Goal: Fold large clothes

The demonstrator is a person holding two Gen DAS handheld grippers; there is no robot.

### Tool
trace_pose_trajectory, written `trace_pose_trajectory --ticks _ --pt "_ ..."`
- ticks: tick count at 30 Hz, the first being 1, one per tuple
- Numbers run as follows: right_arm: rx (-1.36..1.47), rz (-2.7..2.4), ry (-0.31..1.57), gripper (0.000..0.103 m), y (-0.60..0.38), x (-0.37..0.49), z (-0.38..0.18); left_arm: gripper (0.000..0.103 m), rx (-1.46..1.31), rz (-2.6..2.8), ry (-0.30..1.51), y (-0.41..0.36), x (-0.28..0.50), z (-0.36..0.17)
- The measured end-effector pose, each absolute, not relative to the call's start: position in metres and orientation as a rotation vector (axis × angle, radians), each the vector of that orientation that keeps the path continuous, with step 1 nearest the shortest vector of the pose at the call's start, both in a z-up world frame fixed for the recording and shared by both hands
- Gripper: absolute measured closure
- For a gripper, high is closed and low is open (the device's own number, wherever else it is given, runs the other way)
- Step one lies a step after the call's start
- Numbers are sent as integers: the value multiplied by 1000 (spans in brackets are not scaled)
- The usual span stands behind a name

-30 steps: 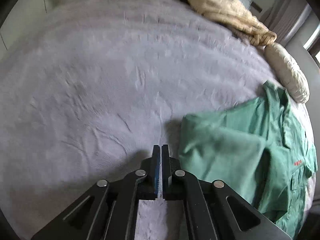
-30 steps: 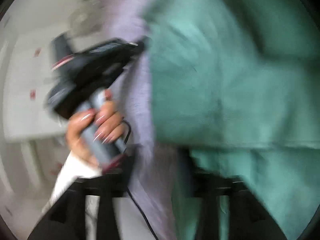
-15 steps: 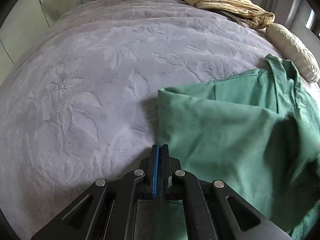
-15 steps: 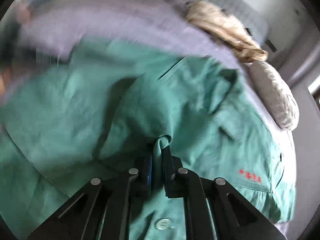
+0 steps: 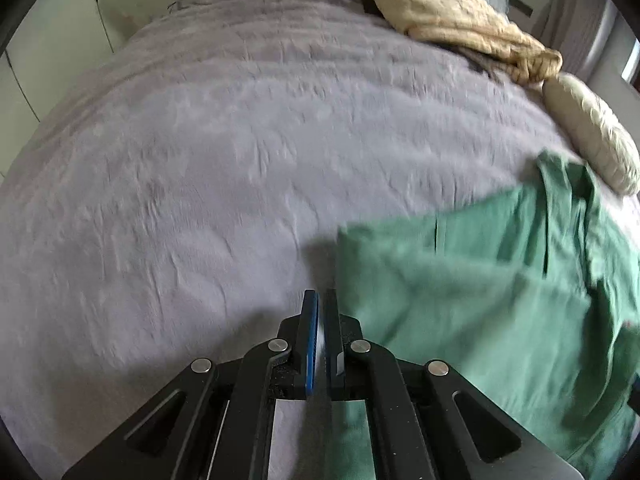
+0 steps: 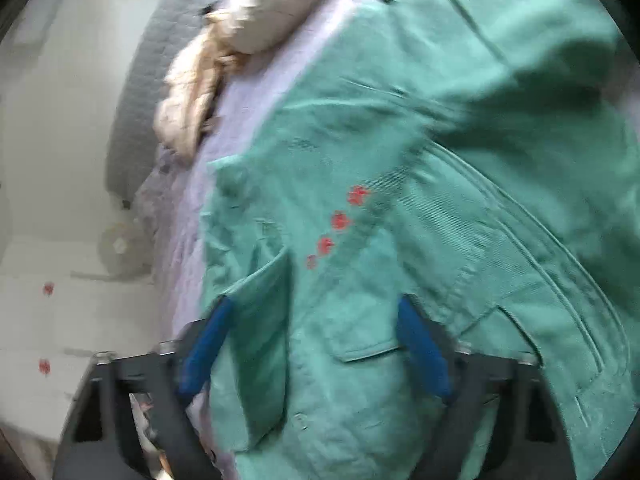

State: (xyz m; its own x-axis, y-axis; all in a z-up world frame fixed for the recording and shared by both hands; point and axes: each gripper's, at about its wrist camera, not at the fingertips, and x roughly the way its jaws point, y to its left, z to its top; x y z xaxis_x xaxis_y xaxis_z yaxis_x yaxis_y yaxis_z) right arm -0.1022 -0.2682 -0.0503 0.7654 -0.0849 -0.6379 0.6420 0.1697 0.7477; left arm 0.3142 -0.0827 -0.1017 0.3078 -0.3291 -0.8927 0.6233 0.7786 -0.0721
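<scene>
Green jacket (image 6: 400, 208): lies on the lilac-grey bedspread (image 5: 240, 160) near its right edge, partly folded, chest side up with red marks and a pocket flap showing.
Right gripper (image 6: 312, 344): blue fingers spread wide over the pocket area, gripping nothing; half a second ago they pinched a fold of the cloth, so that fold has been laid down and let go.
Left gripper (image 5: 319, 312): fingers pressed nearly together, empty, just beside the jacket's folded left edge, as a second ago.
Meaning: one fold looks finished; judging by the bulk, more remain.
Long axis: hem near, collar (image 5: 560, 184) far, pointing toward the cream pillow (image 5: 592, 144).
Farther: a tan garment (image 5: 460, 20) by the headboard.
</scene>
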Motion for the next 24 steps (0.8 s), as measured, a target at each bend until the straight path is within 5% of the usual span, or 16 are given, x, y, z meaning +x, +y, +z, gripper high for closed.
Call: trace_pose_trajectory --ticks 2,9,12,13,14,15,21,24 --pt "1287 -512 549 15 -269 -89 -48 0 313 -623 1081 -84 321 -96" --pt "1329 -473 605 15 -267 -64 -65 2 386 -659 1131 -103 321 -117" --pt "1323 -476 631 23 -276 -59 -77 23 328 -672 1237 -114 329 -137" --pt "1301 -484 649 48 -277 -55 -78 47 297 -688 1236 -115 329 -136" --pt "1266 -500 688 93 -281 -46 -78 92 267 -713 1230 -116 327 -132" --pt "1234 -512 738 98 -282 -38 -78 98 249 -715 1230 -116 326 -128" --pt "926 -453 600 98 -274 -30 -9 98 193 -701 1162 -96 330 -119" --pt "1023 -536 623 98 -293 -53 -38 98 182 -654 1167 -93 336 -125"
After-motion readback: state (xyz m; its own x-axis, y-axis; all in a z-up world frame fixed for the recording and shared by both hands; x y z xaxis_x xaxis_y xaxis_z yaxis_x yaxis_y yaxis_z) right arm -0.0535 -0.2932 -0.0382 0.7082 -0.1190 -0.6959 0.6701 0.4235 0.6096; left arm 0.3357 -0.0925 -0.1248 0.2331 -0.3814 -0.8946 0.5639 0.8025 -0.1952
